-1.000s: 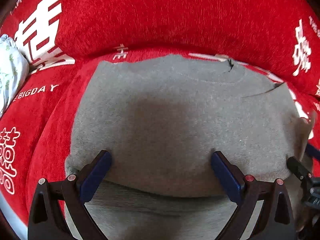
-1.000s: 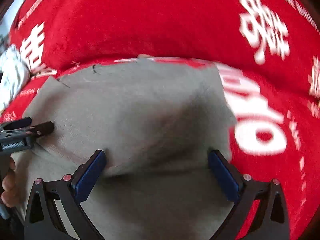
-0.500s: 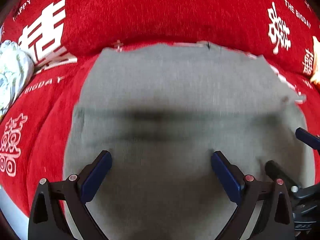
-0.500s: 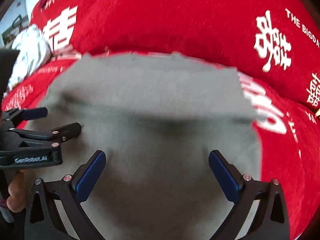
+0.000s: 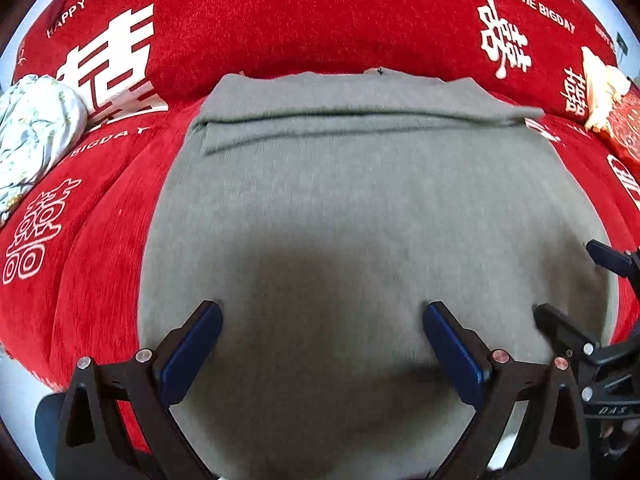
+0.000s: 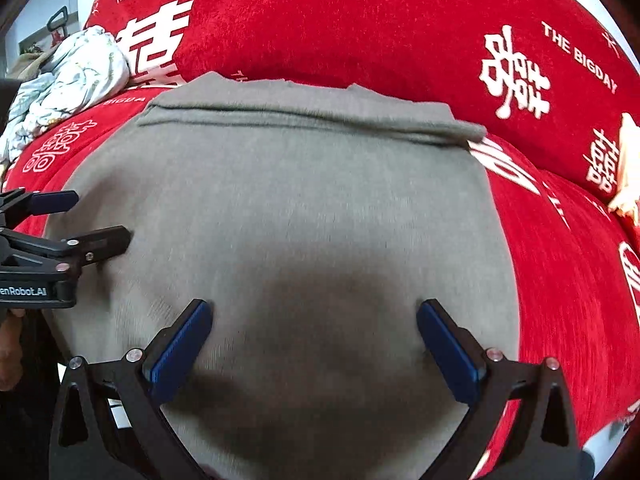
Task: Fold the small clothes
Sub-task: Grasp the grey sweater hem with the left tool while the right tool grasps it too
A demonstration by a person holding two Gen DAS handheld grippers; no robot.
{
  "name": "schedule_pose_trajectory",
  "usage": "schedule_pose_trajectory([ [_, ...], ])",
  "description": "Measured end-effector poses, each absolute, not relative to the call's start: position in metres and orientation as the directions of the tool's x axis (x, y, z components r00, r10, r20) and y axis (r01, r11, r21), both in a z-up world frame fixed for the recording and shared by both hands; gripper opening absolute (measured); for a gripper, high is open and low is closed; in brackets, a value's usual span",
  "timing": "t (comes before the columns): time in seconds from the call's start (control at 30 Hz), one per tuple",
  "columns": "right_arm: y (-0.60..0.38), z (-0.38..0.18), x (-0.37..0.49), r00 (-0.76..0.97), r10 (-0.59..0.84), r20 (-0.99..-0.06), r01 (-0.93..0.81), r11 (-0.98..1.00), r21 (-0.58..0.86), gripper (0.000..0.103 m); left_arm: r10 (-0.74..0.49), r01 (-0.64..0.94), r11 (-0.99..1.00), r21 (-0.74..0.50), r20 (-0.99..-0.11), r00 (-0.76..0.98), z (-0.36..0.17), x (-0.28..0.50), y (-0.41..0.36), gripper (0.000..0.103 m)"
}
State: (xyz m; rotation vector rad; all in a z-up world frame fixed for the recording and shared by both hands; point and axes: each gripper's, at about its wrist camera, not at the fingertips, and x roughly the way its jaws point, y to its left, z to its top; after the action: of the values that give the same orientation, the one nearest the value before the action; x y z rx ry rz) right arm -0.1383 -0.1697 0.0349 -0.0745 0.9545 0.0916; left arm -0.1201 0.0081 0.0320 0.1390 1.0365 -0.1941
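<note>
A grey knit garment (image 5: 360,200) lies flat on a red sofa seat, with a folded band across its far edge (image 5: 360,116). It also shows in the right wrist view (image 6: 288,200). My left gripper (image 5: 322,344) is open and empty above the garment's near part. My right gripper (image 6: 312,340) is open and empty above the same garment. The right gripper shows at the right edge of the left wrist view (image 5: 580,300). The left gripper shows at the left edge of the right wrist view (image 6: 80,220).
The red sofa cover (image 5: 280,20) with white lettering rises behind as a backrest. A crumpled pale floral cloth (image 5: 36,128) lies at the left on the seat. A cream item (image 5: 600,92) and a red patterned box sit at the far right.
Both grippers have pulled back toward me and risen. The garment now lies flat with a fold across its far edge, and more of the sofa is in view.
</note>
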Motion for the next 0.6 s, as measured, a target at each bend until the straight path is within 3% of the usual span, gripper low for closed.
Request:
schedule_pose_trajectory([
  [0.37, -0.167, 0.027, -0.184, 0.417, -0.037, -0.908, -0.159, 0.981, -0.113, 0.103, -0.06, 0.219, 0.976, 0.023, -0.93, 0.363, 0.03, -0.159, 0.041, 0.102],
  [0.47, -0.191, 0.037, -0.191, 0.433, -0.073, -0.899, -0.041, 0.994, -0.101, 0.103, -0.044, 0.121, 0.993, -0.001, -0.932, 0.359, 0.028, -0.168, 0.072, 0.102],
  [0.6, -0.229, 0.031, -0.192, 0.365, -0.097, -0.926, 0.119, 0.991, -0.056, 0.103, -0.106, 0.056, 0.994, -0.097, -0.976, 0.188, -0.004, -0.16, 0.089, 0.102],
])
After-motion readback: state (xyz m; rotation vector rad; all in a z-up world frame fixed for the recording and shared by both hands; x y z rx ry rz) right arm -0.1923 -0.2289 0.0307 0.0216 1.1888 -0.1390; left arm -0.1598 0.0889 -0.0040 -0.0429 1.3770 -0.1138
